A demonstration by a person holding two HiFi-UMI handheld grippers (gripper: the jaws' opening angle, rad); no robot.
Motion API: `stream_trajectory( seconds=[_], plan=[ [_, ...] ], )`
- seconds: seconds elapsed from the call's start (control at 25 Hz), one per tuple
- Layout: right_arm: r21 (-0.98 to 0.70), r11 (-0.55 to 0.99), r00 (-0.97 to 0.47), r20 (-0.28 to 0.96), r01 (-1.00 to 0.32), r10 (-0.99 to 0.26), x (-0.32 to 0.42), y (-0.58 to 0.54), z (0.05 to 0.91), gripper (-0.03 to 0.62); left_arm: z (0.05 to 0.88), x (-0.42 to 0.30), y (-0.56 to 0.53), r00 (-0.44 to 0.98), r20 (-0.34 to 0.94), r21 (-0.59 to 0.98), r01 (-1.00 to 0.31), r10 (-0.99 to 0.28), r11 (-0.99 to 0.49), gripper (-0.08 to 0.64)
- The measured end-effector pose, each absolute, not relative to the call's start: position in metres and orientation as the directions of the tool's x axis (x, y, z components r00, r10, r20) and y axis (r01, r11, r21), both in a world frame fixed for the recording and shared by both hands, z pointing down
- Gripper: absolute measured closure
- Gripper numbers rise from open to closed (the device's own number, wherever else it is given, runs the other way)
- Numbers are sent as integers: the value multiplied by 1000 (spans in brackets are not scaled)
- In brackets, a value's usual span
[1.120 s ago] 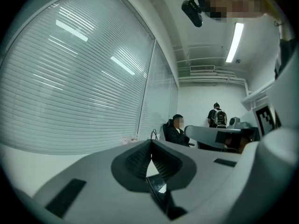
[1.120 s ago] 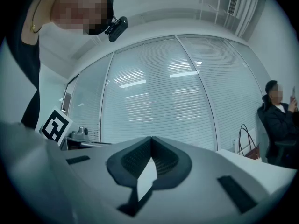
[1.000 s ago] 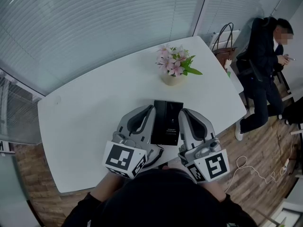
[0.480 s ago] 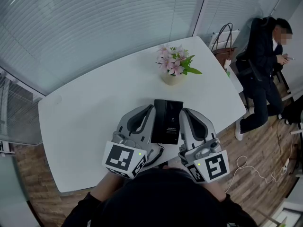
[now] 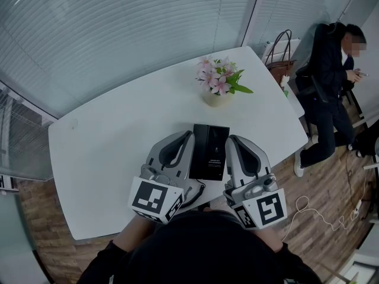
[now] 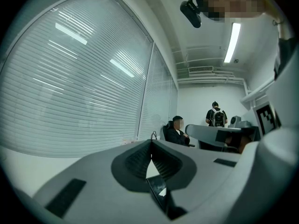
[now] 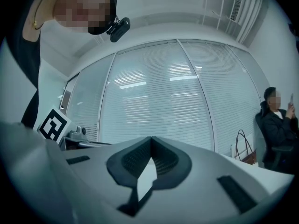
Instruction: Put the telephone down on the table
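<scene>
The telephone (image 5: 209, 151), a flat black slab with small white print, lies on the white table (image 5: 106, 141) near its front edge. My left gripper (image 5: 189, 135) rests close along its left side and my right gripper (image 5: 228, 139) close along its right side. I cannot tell whether either touches it. Both point away from me, toward the window blinds. In the left gripper view the left gripper (image 6: 150, 142) has its ribbed pads meeting at the tip, with nothing pinched. In the right gripper view the right gripper (image 7: 150, 139) is closed the same way.
A pot of pink flowers (image 5: 218, 83) stands on the table just beyond the telephone. A person sits on a chair (image 5: 331, 81) past the table's right end, next to a bag with handles (image 5: 281, 58). A white cable (image 5: 314, 209) lies on the wooden floor.
</scene>
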State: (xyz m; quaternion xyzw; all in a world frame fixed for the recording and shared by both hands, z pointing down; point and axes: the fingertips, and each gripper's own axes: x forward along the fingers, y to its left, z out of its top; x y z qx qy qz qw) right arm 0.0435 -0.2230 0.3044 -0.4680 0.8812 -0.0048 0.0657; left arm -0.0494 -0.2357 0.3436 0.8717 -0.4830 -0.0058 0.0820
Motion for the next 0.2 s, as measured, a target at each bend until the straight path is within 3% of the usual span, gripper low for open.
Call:
stream_trajectory(
  seconds=[0.2],
  plan=[
    [-76, 566, -558, -105, -821, -823, 45, -224, 303, 589, 343, -49, -235, 528, 66, 150, -844, -847, -515, 546]
  ],
)
